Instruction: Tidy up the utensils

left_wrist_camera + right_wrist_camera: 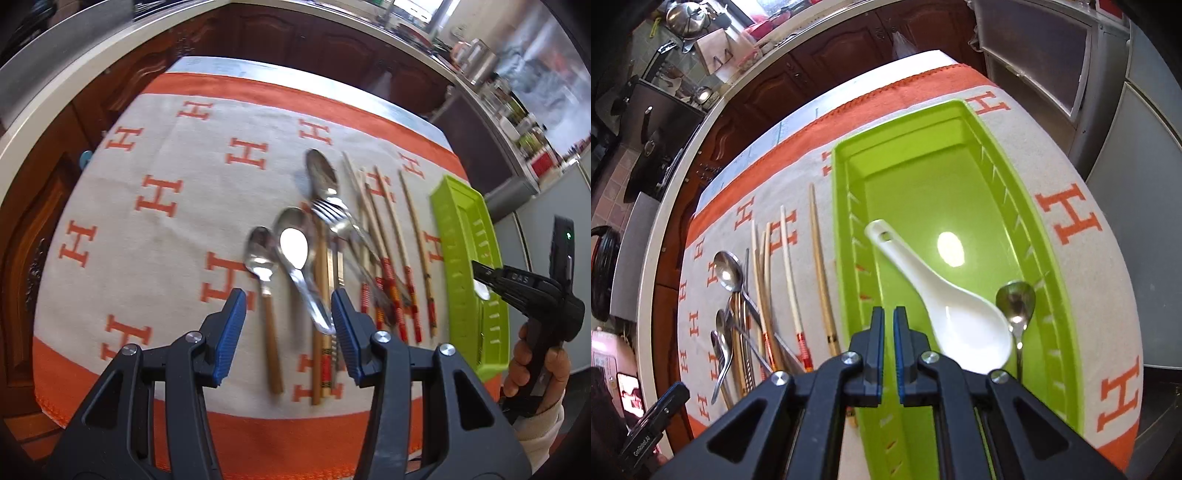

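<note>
Left wrist view: the left gripper point(288, 328) hangs with fingers spread above the metal spoons point(293, 243) lying on the cloth point(155, 155). Right wrist view: the right gripper point(888, 354), fingers nearly pressed together and pinching nothing, hovers over the green tray point(1052, 266); the white ceramic spoon point(945, 310) lies inside, just beyond the fingertips.

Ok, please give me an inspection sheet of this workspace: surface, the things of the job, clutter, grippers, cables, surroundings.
Surface: table under a white cloth with orange H marks and orange border.
Job's things: green tray holds a white ceramic spoon and a small metal spoon. On the cloth beside it lie metal spoons, a fork and chopsticks, partly overlapping.
Clutter: nothing seen on the cloth besides the utensils.
Grippers: left hand-held gripper open, above the spoon handles, holding nothing. Right hand-held gripper nearly shut, empty, over the tray's near end.
Cables: nothing seen.
Surroundings: dark wooden cabinets, a countertop with kitchen items.
</note>
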Demonstrator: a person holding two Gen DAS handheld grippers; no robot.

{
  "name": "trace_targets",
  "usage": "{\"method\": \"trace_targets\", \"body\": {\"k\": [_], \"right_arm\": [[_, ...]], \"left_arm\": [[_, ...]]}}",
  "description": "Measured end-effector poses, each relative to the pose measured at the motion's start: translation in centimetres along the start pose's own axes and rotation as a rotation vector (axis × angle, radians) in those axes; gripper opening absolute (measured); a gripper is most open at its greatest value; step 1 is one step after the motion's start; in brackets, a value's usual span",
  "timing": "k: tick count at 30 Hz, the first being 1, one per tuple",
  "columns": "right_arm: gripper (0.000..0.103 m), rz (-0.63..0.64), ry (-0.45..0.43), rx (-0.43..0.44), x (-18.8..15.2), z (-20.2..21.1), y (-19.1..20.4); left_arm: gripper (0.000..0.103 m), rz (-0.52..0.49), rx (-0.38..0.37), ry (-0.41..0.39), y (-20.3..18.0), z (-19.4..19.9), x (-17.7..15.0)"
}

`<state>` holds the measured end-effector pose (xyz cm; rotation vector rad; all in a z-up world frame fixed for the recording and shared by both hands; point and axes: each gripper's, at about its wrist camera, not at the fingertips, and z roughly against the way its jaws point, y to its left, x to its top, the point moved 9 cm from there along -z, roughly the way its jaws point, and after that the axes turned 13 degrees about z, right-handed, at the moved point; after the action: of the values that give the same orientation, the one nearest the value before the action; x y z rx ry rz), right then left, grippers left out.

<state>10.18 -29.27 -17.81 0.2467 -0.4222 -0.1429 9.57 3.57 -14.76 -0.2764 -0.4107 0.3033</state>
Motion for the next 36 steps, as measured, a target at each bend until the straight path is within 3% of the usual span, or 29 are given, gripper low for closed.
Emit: {"method": "trace_targets", "body": {"k": [9, 20, 26, 32, 36], "right_arm": [[0.005, 0.111, -0.058, 0.01, 0.7, 2.6, 4.1], [0.005, 0.277, -0.03, 0.17, -1.3, 3.1, 13.9], [0.005, 0.307, 0.007, 0.227, -2.9, 2.2, 16.5], [0.005, 0.312, 0.025, 0.243, -3.6, 1.6, 17.3], [0.005, 0.309, 0.032, 0.246, -3.8, 1.5, 17.1]], "left_arm": [[0.045, 0.087, 0.027, 0.019, 4.5, -1.3, 1.2], [0.044, 0.046, -0.042, 0.118, 3.3, -4.2, -1.5], [0.032, 0.036, -0.043, 0.146, 2.9, -5.8, -2.4], [0.03, 0.003, -0.032, 0.114, 2.0, -6.5, -2.0], [0.018, -0.052, 0.044, 0.079, 1.4, -7.0, -1.8]]}}
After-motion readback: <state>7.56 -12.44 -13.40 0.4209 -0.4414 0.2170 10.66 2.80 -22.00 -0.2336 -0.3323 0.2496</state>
